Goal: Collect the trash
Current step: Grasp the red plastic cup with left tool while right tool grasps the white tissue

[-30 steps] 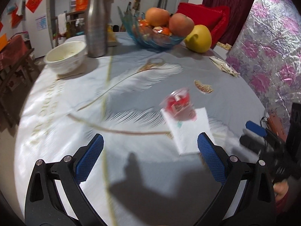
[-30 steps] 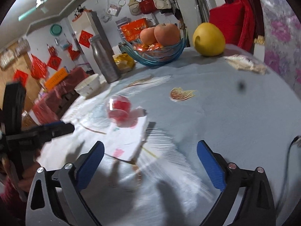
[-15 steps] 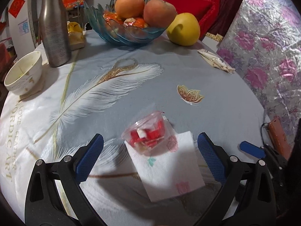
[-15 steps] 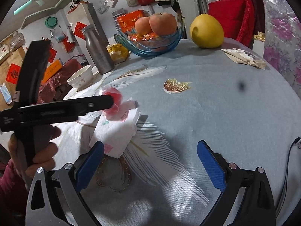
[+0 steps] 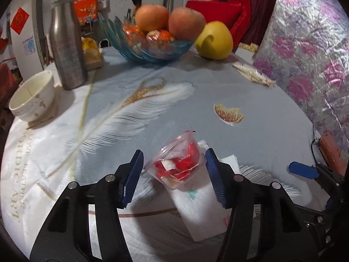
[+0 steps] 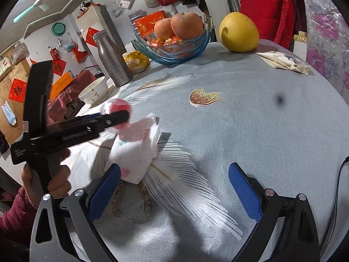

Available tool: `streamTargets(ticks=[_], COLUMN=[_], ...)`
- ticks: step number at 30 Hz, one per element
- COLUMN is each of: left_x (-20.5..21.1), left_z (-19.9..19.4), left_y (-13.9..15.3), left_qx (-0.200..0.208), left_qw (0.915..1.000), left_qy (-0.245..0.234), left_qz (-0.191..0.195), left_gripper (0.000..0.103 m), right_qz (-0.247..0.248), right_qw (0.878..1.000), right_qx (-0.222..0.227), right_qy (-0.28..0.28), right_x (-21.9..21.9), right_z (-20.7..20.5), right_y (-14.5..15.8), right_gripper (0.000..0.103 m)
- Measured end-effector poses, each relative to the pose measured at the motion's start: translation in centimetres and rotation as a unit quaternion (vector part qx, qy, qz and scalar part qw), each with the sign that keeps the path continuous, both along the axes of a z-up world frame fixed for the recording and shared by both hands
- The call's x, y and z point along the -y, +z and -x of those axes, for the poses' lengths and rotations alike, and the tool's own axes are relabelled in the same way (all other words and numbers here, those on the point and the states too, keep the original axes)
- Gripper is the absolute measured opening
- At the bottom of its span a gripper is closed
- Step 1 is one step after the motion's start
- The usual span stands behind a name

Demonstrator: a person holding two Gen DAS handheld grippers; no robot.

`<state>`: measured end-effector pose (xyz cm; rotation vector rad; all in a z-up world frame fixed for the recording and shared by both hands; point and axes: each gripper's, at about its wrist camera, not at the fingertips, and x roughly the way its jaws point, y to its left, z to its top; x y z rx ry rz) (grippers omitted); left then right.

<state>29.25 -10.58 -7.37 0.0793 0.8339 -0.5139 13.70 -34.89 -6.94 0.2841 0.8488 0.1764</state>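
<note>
Closing around the plastic cup point(image 5: 177, 167) at lower centre, the left gripper point(image 5: 174, 174) pads flank it; right gripper point(image 6: 174, 193) gapes wide, empty.

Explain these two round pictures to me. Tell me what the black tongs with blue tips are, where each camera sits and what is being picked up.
No robot here: a person holds a gripper in each hand, and a wide-angle camera on each looks along its two blue-padded fingers. One picture comes from the left gripper, the other from the right gripper, where the hand with the left tool also shows. On the table stand a fruit bowl, a steel bottle and a white bowl. The left fingers have just been closing around a clear plastic cup of red scraps on a paper napkin; the pads seem to touch it. The right gripper is open and empty.
</note>
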Motion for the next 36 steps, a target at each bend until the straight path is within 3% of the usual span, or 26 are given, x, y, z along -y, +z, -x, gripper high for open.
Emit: streamTargets(ticks=[5,10,15,19,24,31,36], left_x=[-3.1,-7.6,-10.8,-12.3,-12.3,-12.0,-11.7], left_z=[0.3,1.9,3.0,2.8,3.0,3.3,3.1], left_y=[1.7,2.1,0.1,-0.3,-0.5,-0.1,-0.4], left_qx=[0.012,0.032,0.014,-0.005,-0.006,0.002,-0.006], left_qw=[0.9991,0.9968,0.9951,0.9939,0.9934,0.9942,0.995], left_qy=[0.031,0.07,0.097,0.111,0.114,0.108,0.099], left_qz=[0.027,0.022,-0.012,0.001,0.0,-0.005,-0.006], left_gripper=[0.058,0.058,0.058,0.058,0.058,0.058,0.058], right_qz=[-0.001,0.0,0.015,0.036,0.028,0.089,0.139], right_qw=[1.0,1.0,1.0,0.999,0.998,0.99,0.983], right_qx=[0.0,-0.001,-0.006,-0.006,-0.013,-0.055,-0.069], right_qy=[0.0,0.0,-0.004,0.006,0.047,0.094,0.097], right_x=[0.0,0.0,-0.3,-1.4,-4.6,-8.9,-10.4], right_z=[-0.1,-0.1,-0.3,-0.7,-2.3,-5.6,-7.3], right_y=[0.0,-0.1,0.0,0.1,0.6,0.1,-1.2], right_gripper=[0.097,0.097,0.097,0.097,0.097,0.097,0.097])
